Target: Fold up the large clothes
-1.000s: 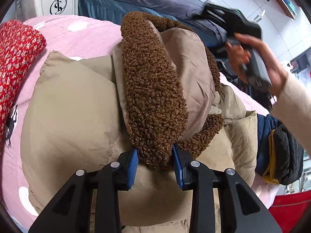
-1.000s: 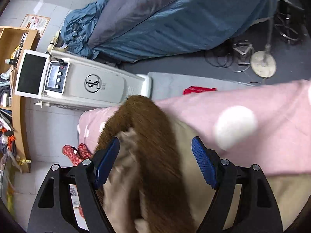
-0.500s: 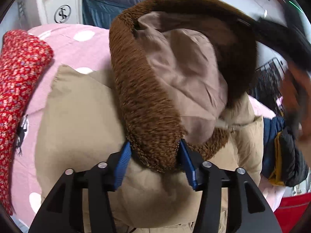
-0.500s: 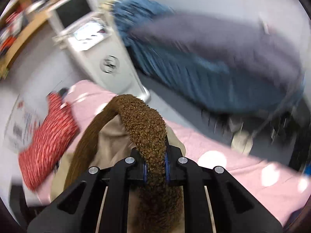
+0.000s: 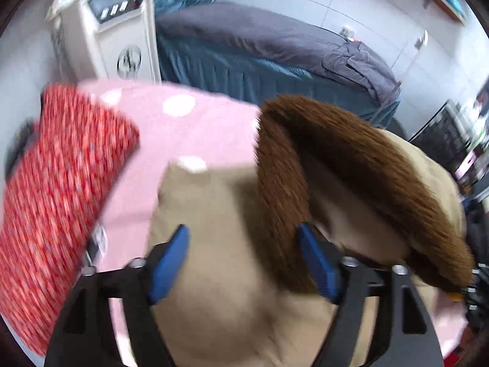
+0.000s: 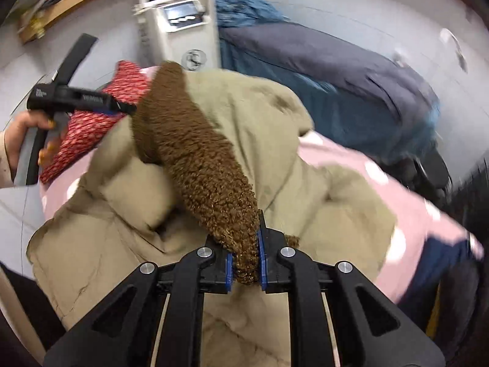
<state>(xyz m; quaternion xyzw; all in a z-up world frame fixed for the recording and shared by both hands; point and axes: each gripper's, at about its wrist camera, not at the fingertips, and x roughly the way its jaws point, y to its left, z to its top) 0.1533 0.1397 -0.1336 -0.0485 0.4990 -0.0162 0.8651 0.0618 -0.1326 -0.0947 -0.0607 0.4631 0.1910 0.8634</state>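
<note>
A tan padded coat (image 6: 189, 214) is spread over a pink bedcover with white dots (image 6: 406, 202), its hood edged with a brown fleece trim (image 6: 198, 159). The trim is pinched between the blue pads of the right gripper (image 6: 244, 263), whose fingers are drawn narrow around it, and the hood is seen lifted over the coat's body. The left gripper (image 5: 244, 260) is seen with its jaws opening wide; the trim (image 5: 351, 159) lies against the inner side of one blue pad (image 5: 314, 260), the other pad stands clear, and only the tan coat (image 5: 220, 244) is seen in the gap beyond them. In the right wrist view the left gripper (image 6: 122, 108) is held by a hand (image 6: 21, 134) at the far edge of the coat. A red patterned cushion (image 5: 55, 202) lies on the bedcover (image 5: 195, 134) beside the coat. A white machine (image 5: 116, 36) and a grey and blue heap of bedding (image 5: 275, 49) are seen behind
</note>
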